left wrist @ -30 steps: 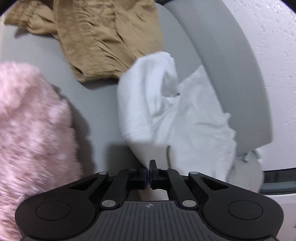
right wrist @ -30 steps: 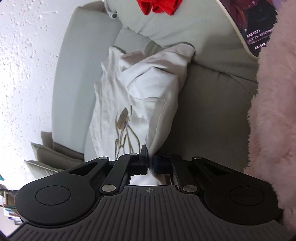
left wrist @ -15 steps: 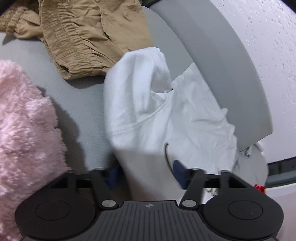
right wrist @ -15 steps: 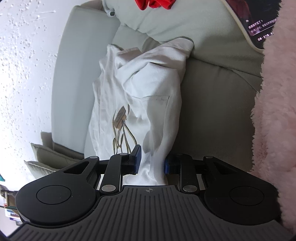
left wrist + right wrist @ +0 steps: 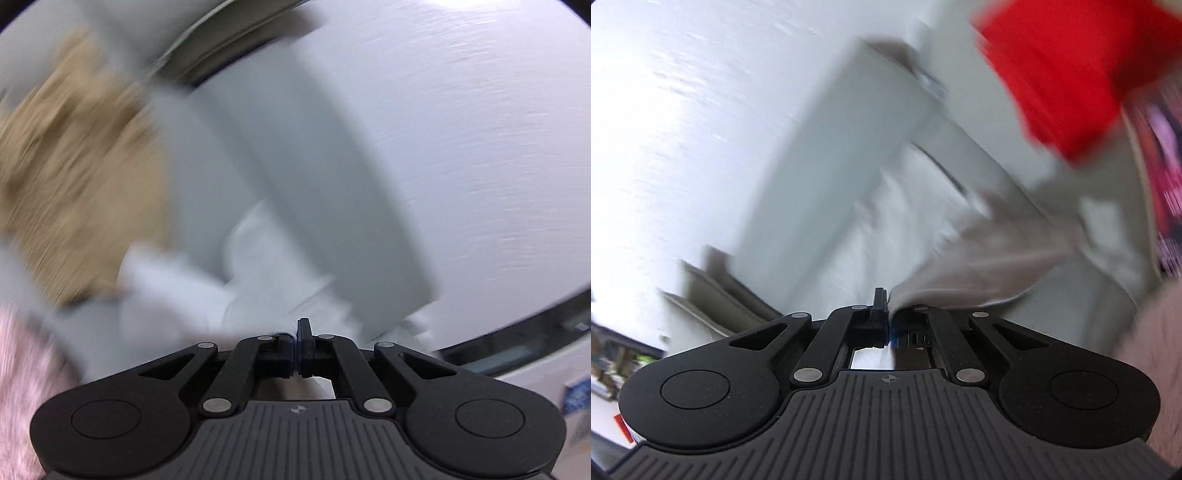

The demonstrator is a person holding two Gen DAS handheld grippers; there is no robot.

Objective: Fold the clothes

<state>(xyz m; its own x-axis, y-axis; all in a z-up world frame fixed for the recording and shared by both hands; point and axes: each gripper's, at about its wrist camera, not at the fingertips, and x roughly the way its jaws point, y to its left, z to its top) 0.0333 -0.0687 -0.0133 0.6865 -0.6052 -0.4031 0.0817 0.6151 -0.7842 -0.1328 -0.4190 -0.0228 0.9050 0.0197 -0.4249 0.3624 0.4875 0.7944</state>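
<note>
White shirt [image 5: 266, 288] fills the lower middle of the left wrist view, badly smeared by motion blur. It lies on a grey sofa [image 5: 317, 177], bunched against the sofa's long padded edge, and stretches straight ahead of the left gripper [image 5: 296, 345] and off toward the left. The left gripper's jaws are pressed fully together, and white cloth runs right down to the pads and shows again just behind them, so the gripper appears to be clamped on a fold of the shirt. A tan garment [image 5: 74, 177] lies farther along the seat to the left, well apart from the jaws, and a pink fluffy blanket [image 5: 22, 365] shows at the bottom left corner.

In the right wrist view, the same white shirt [image 5: 979, 254] rises as a taut ridge from the right gripper [image 5: 886, 321] up and to the right across the sofa [image 5: 827, 192]. The right gripper's jaws have just been closing and now meet on the shirt's edge, with fabric spilling over the right-hand pad. A red garment [image 5: 1056, 70] lies on the back cushion at the top right, away from the grip.

Each gripper appears to hold its own end of the shirt, so the coming spread likely depends on keeping the cloth stretched between them.
</note>
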